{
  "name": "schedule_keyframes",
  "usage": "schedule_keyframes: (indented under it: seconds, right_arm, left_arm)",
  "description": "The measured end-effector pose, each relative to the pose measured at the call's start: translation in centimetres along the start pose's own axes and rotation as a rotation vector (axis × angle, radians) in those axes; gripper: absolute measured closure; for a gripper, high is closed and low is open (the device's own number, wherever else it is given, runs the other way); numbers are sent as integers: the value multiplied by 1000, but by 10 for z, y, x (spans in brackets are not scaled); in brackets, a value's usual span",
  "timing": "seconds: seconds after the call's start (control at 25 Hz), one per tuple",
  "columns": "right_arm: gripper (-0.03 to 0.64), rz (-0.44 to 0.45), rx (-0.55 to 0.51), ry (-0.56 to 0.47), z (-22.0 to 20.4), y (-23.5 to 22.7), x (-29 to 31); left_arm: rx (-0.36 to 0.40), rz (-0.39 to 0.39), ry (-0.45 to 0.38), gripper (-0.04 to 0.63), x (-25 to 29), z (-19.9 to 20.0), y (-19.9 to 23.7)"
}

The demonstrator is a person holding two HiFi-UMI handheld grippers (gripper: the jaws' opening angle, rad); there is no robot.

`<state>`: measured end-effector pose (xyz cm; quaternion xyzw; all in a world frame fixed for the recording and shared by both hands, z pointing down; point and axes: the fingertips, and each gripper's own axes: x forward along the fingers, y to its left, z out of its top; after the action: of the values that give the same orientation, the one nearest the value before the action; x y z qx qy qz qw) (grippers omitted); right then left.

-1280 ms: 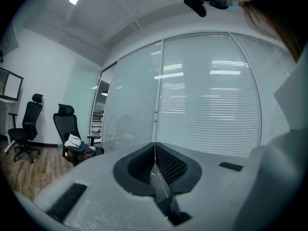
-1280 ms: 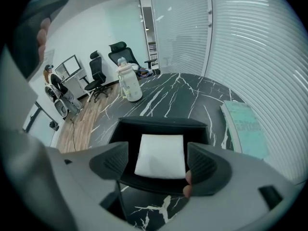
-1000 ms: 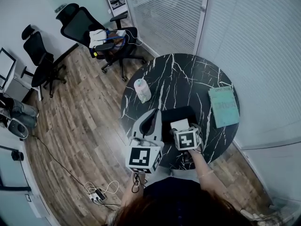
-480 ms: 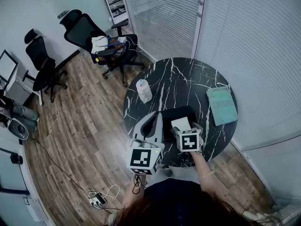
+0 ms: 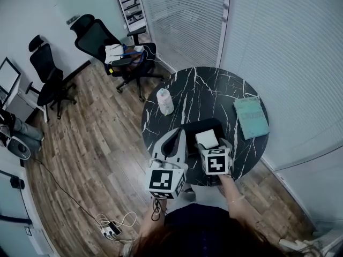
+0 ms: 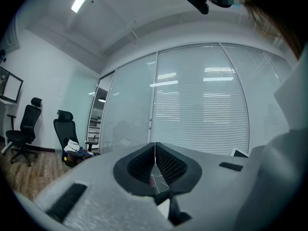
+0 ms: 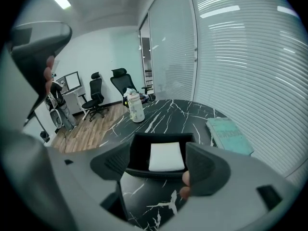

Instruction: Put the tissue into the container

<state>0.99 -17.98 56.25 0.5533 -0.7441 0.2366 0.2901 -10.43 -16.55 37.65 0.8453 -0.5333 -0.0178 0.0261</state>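
Observation:
A black open container [image 7: 136, 154] stands on the round black marble table [image 5: 214, 90], near its front edge. Flat inside it lies a white folded tissue [image 7: 167, 156], also seen from above as the tissue [image 5: 207, 138] in the container [image 5: 188, 133]. My right gripper [image 7: 161, 166] is open just in front of the container, its jaws wide apart and holding nothing. In the head view the right gripper [image 5: 212, 148] sits right behind the tissue. My left gripper [image 6: 155, 147] is shut and empty, tilted upward toward the blinds. From above, the left gripper [image 5: 178, 134] is beside the container's left side.
A pale bottle [image 5: 164, 101] stands at the table's left edge, and the bottle [image 7: 136, 110] also shows in the right gripper view. A teal book [image 5: 251, 116] lies at the table's right. Office chairs [image 5: 102, 39] stand on the wooden floor to the left. Glass walls with blinds surround the far side.
The right gripper has drawn back slightly from the tissue, which stays in the container. The left gripper has hardly moved.

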Motion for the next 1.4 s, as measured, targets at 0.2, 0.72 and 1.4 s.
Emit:
schedule_keyframes:
  seconds: [0.2, 0.72, 1.4]
  right_arm:
    - [242, -4, 18, -27, -1, 6, -13]
    - [460, -108, 5, -121, 11, -8, -43]
    - [571, -91, -53, -354, 47, -29, -121]
  left_arm:
    - [-4, -11, -5, 568, -10, 1, -3]
    - [-11, -39, -19, 568, -19, 4, -11]
    - [15, 18, -17, 568, -27, 11, -59]
